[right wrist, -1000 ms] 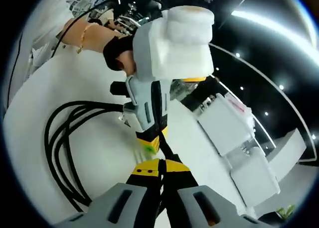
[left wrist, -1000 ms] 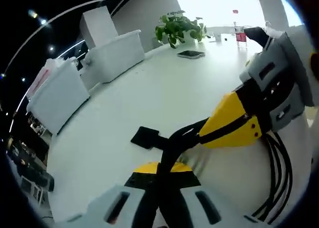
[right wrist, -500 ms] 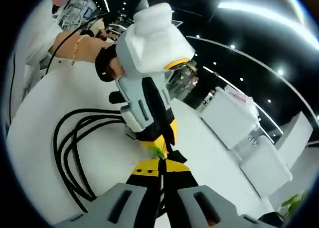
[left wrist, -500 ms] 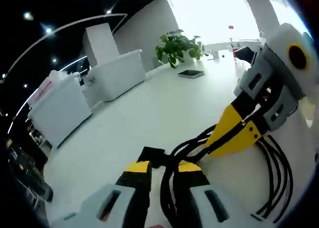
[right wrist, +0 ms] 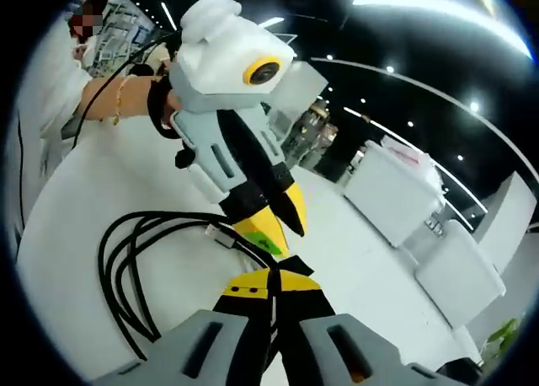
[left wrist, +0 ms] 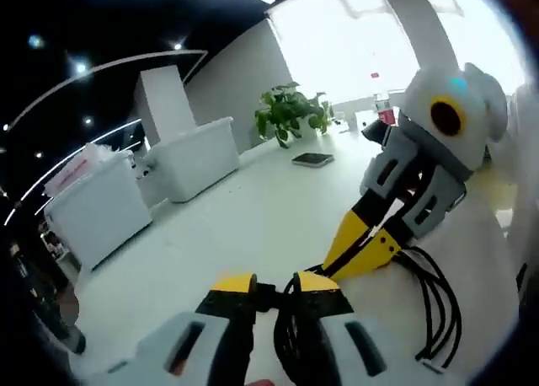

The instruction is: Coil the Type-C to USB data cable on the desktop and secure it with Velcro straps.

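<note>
Surface first: in the left gripper view we see a broad white surface [left wrist: 253,226], glossy and curved at its far edge, running back toward a bright window wall. On it, far off, lie a dark flat device [left wrist: 312,159] and, behind that, a leafy green plant [left wrist: 288,114]. To the left stand two white bins [left wrist: 143,179] along the edge, with a white column behind them and a dark ceiling dotted with small lights. Our left gripper [left wrist: 274,285] rises from the bottom with its yellow-tipped jaws parted by a narrow gap; between them sits a dark piece, which may be the strap, and we cannot tell whether the jaws bear on it. The black cable [left wrist: 434,306] lies coiled in several loops just right of the jaws, on the surface. The right gripper [left wrist: 360,249] comes in from the right, its yellow jaws pressed together at the coil, where the cable strands bunch.

In the right gripper view the same white surface [right wrist: 76,234] spreads left, with the cable [right wrist: 126,260] looped on it in overlapping black turns and a pale connector end [right wrist: 221,233] lying near the middle. The right gripper [right wrist: 271,282] has its jaws clenched together on the bunched cable strands at the coil. The left gripper [right wrist: 278,222] points down just above, its jaws slightly apart. A person's hand [right wrist: 160,108] and forearm hold it. White bins [right wrist: 421,226] stand to the right under a dark ceiling with strip lights.
</note>
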A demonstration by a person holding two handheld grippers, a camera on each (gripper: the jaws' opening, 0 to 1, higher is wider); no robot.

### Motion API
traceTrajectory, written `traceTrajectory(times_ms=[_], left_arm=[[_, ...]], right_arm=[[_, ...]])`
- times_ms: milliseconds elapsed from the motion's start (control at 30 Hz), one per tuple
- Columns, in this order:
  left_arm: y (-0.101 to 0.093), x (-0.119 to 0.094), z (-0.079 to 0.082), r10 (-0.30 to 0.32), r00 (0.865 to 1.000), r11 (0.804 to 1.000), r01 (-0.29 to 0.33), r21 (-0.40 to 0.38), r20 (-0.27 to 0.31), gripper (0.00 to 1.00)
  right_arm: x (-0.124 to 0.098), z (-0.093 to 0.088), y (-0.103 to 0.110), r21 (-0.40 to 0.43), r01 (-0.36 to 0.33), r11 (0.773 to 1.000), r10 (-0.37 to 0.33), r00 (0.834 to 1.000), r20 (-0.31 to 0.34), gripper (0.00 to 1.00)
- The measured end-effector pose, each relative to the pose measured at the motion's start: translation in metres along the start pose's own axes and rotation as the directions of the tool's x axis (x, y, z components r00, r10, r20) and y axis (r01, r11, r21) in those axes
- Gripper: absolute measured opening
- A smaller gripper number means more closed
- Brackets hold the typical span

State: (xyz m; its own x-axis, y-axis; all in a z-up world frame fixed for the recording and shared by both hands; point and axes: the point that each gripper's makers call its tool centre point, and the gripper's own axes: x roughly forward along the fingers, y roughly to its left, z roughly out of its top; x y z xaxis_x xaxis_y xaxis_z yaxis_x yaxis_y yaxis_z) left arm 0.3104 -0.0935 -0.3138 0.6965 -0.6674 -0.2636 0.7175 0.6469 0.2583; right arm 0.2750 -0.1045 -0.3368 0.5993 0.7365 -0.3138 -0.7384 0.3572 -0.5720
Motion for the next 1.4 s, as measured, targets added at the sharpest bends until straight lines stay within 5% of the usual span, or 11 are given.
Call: traceTrajectory(times_ms=[100, 200, 267, 400, 567, 1033, 1067, 1100, 1133, 1233, 1400], left_arm=[[-0.010, 0.013, -0.015, -0.078, 0.996, 0.997, 0.078, -0.005, -0.035, 0.11], [-0.009, 0.023, -0.045, -0.052, 0.984, 0.976, 0.087, 0.199, -0.173, 0.07], [0.000, 0.025, -0.050, 0.005, 0.981, 0.954, 0.054, 0.295, -0.195, 0.04], [-0.001, 0.026, -0.054, -0.021, 0.977, 0.953, 0.084, 0.291, -0.213, 0.03], [-0.007, 0.025, -0.057, -0.040, 0.969, 0.908, 0.137, 0.395, -0.245, 0.02], [-0.006, 0.027, -0.062, -0.091, 0.959, 0.884, 0.202, 0.421, -0.268, 0.02], [0.000, 0.024, -0.070, -0.051, 0.946, 0.853, 0.208, 0.479, -0.319, 0.02], [0.000, 0.028, -0.064, -0.034, 0.961, 0.828, 0.181, 0.530, -0.276, 0.02], [-0.001, 0.026, -0.068, -0.020, 0.952, 0.814, 0.192, 0.548, -0.304, 0.02], [0.002, 0.019, -0.074, 0.006, 0.947, 0.839, 0.169, 0.517, -0.320, 0.02], [0.008, 0.007, -0.075, 0.011, 0.961, 0.902, 0.110, 0.417, -0.277, 0.02]], right_arm=[[0.000, 0.001, 0.000, 0.003, -0.005, 1.000, 0.005, 1.000, 0.001, 0.01], [0.001, 0.003, 0.001, 0.002, -0.023, 1.000, 0.023, 1.000, 0.003, 0.01], [0.002, 0.005, 0.000, -0.008, -0.028, 1.000, 0.028, 1.000, 0.007, 0.01], [0.006, 0.009, -0.004, -0.054, -0.034, 0.998, 0.034, 0.999, 0.005, 0.01], [0.025, 0.009, -0.015, -0.082, -0.043, 0.996, 0.043, 0.999, -0.010, 0.01], [0.083, -0.023, -0.019, -0.181, -0.172, 0.968, 0.153, 0.982, -0.115, 0.01], [0.084, -0.026, -0.017, -0.176, -0.185, 0.967, 0.166, 0.979, -0.119, 0.01], [0.086, -0.029, -0.017, -0.165, -0.188, 0.968, 0.171, 0.979, -0.115, 0.01], [0.087, -0.028, -0.016, -0.144, -0.194, 0.970, 0.181, 0.978, -0.104, 0.01], [0.086, -0.028, -0.016, -0.104, -0.224, 0.969, 0.216, 0.973, -0.087, 0.00], [0.090, -0.030, -0.012, -0.116, -0.281, 0.953, 0.270, 0.957, -0.104, 0.01]])
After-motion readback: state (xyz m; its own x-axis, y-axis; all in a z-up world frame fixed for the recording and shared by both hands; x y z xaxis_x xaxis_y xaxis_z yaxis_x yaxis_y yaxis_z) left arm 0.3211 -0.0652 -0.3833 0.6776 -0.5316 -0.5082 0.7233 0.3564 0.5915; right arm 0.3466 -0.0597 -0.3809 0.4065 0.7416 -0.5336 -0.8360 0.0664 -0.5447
